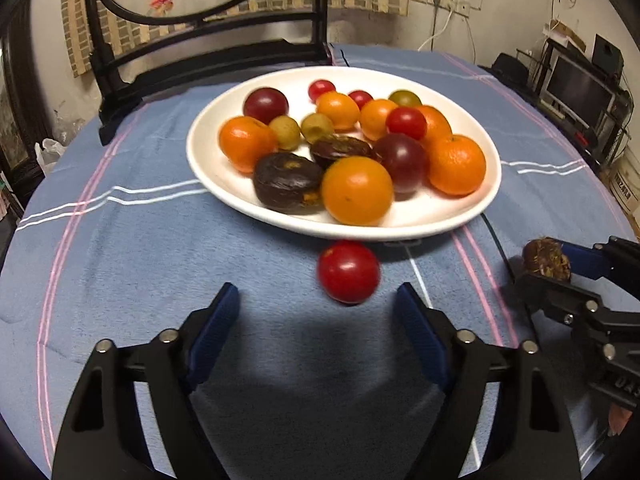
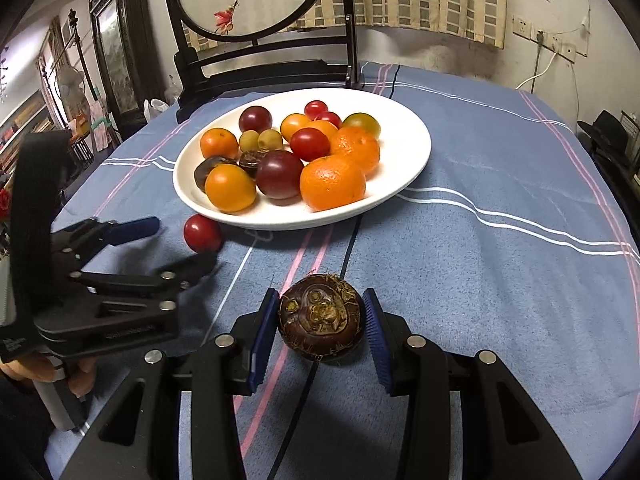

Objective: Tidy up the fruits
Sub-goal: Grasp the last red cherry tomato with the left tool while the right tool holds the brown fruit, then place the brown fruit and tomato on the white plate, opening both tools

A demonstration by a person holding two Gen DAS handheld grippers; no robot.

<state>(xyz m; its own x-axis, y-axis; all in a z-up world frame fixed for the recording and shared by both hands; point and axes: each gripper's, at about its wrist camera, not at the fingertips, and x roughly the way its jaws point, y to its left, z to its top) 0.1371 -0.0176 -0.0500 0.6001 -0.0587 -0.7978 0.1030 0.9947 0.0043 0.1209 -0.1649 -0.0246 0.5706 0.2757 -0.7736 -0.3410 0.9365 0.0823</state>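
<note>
Now right claw [image 2: 320, 326] gripping water chestnut [image 2: 321, 322]

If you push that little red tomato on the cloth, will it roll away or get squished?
The cherry tomato looks round and smooth, so a nudge would probably roll it, though the soft blue tablecloth may slow it. Its glossy skin could slip between the left gripper's open jaws. It is likely thin-skinned, so a hard squeeze might split it.
</note>
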